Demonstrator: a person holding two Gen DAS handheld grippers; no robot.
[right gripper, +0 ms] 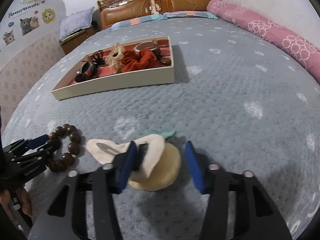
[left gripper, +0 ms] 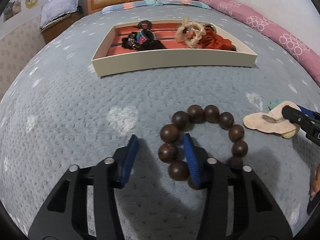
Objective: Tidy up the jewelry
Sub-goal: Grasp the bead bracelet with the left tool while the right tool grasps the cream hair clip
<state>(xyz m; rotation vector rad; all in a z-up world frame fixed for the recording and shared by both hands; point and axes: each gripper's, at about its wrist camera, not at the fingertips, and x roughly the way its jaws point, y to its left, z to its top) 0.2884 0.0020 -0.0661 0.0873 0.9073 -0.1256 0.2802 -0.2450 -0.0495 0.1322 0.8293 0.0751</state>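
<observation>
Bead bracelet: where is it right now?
The bead bracelet lies on the bedspread in front of the tray, left of the plush clip, with one finger of the left gripper inside its loop.

Bed with grey-blue heart-print blanket fills view. Wooden headboard at 12 o'clock; pink bolster at 2; cat stickers on wall at 10.

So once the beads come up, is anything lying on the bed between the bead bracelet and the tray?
Nothing visible. The blanket between the bead bracelet and the tray is bare. The plush hair clip lies off to the bracelet's right, out of that path.
</observation>
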